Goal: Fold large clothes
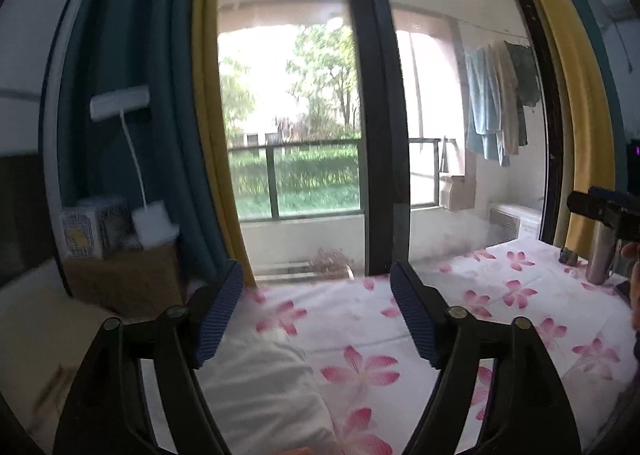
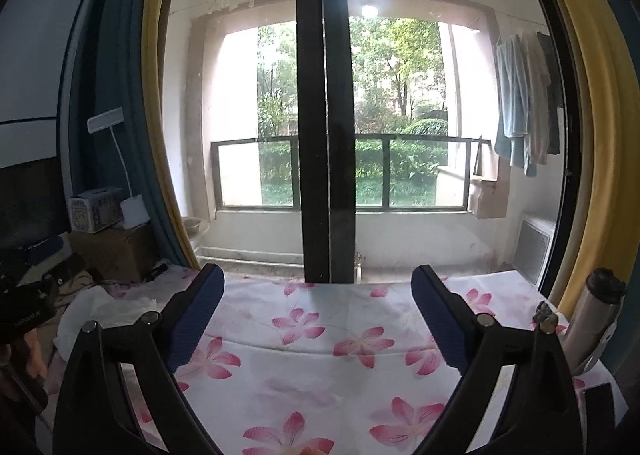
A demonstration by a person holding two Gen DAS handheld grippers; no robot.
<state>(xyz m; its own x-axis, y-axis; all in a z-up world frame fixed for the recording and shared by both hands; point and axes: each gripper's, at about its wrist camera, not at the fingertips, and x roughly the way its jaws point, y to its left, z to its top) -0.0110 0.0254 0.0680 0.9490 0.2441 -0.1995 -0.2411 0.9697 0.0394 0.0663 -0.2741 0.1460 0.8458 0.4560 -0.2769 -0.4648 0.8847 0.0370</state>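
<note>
The white garment (image 1: 264, 387) is lying bunched at the left of the floral-sheeted bed (image 2: 320, 367), seemingly not yet folded; the whole fold appears to be remaining; the left claw (image 1: 316, 315) is hovering spread and empty above it; the right claw (image 2: 318, 319) is hovering spread too; a steel flask (image 2: 596, 315) is standing capped at the bed's right edge, contents hidden.

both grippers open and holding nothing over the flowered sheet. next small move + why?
Probably lower the left gripper toward the white cloth lying just below its fingers and close on an edge. Both it and the right gripper are open, empty and above the floral sheet, aimed at the window; the white cloth is the only loose fabric in reach, though whether it's the garment is unclear.
</note>
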